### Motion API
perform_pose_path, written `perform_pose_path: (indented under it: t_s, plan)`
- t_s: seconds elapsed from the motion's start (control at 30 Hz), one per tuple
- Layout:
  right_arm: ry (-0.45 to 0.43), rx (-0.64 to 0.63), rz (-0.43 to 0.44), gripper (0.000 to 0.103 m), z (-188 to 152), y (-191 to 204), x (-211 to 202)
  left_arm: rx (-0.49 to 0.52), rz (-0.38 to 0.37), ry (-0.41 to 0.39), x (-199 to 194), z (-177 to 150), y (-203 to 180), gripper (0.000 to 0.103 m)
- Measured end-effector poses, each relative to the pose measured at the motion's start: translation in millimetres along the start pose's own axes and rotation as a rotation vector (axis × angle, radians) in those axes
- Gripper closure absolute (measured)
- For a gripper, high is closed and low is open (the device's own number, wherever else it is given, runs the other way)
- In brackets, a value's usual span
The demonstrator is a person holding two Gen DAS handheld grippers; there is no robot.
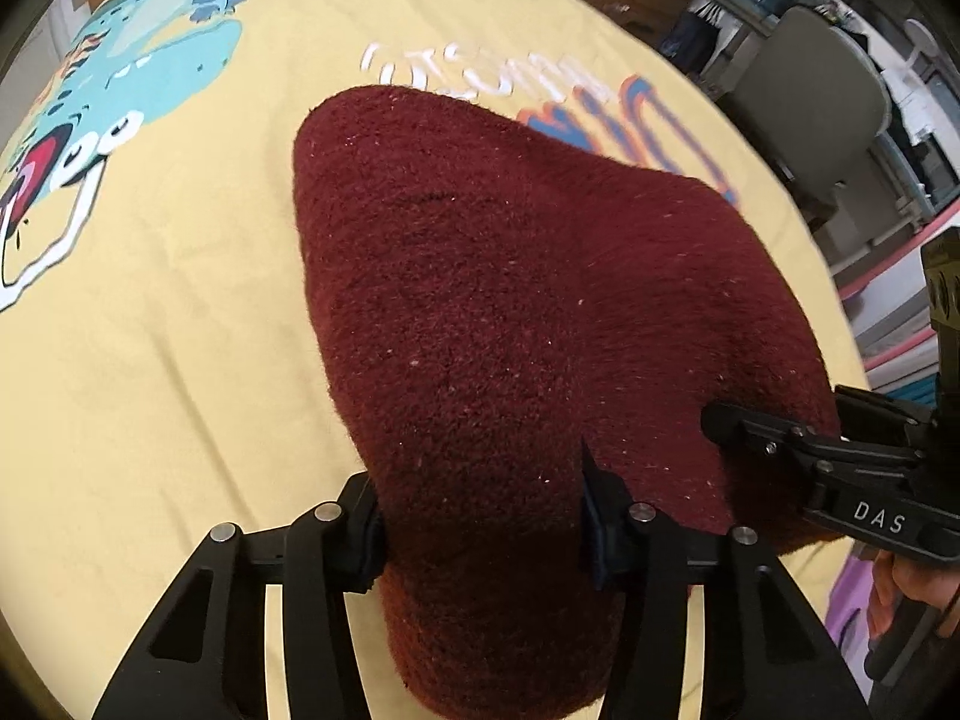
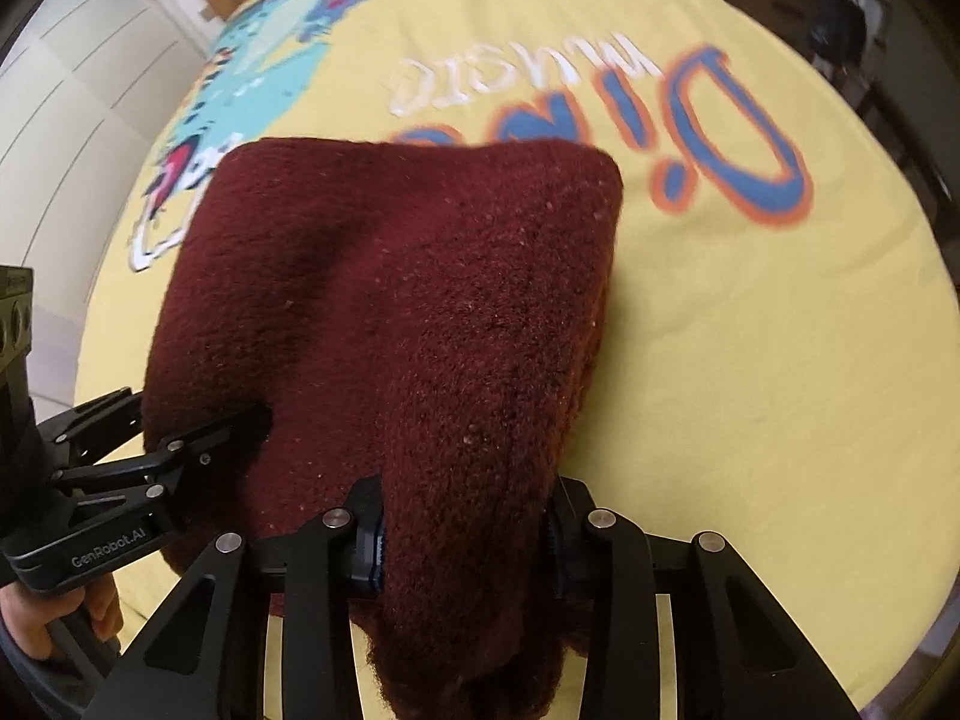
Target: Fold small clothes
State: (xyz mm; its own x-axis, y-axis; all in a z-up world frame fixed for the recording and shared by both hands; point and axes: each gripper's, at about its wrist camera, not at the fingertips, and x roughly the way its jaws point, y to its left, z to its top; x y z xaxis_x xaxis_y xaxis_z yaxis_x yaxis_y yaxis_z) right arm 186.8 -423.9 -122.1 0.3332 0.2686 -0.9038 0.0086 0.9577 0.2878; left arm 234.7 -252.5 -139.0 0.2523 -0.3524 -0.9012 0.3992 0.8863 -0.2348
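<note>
A dark red knitted garment [image 1: 510, 300] lies on the yellow printed cloth [image 1: 150, 360], and its near edge is raised off the cloth. My left gripper [image 1: 483, 534] is shut on that near edge, with the knit bunched between its pads. My right gripper [image 2: 465, 534] is shut on the same edge further along, with fabric hanging below its fingers. In the left wrist view the right gripper [image 1: 780, 414] comes in from the right side. In the right wrist view the left gripper [image 2: 192, 414] comes in from the left. The garment's [image 2: 390, 276] far end rests flat on the cloth.
The yellow cloth [image 2: 750, 390] carries a teal dinosaur print [image 1: 138, 60] and blue-orange lettering [image 2: 720, 138]. A grey chair [image 1: 828, 96] and shelves stand beyond the right edge, and white drawers [image 2: 78, 78] at the left. A hand [image 2: 36, 618] holds the left gripper's handle.
</note>
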Motion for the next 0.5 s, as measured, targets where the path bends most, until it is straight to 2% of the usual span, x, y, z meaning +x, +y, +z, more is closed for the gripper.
perform_pose_path:
  t_s: [0.2,0.3,0.43,0.5]
  plan:
    - [-0.029,-0.084,0.041,0.065,12.2,56.2,-4.0,-0.013,-0.010,-0.077,-50.8,-4.5,36.8,0.059]
    - [-0.027,-0.117,0.053,0.065,19.3,89.7,9.5,-0.023,0.020,-0.109,-71.7,-9.2,61.3,0.059]
    - [0.008,-0.140,0.034,0.065,13.4,114.5,38.6,-0.041,0.053,-0.117,-78.7,-24.9,91.3,0.059]
    - [0.040,-0.140,0.019,0.064,6.2,118.3,58.1,-0.062,0.055,-0.095,-67.2,-31.7,103.5,0.059]
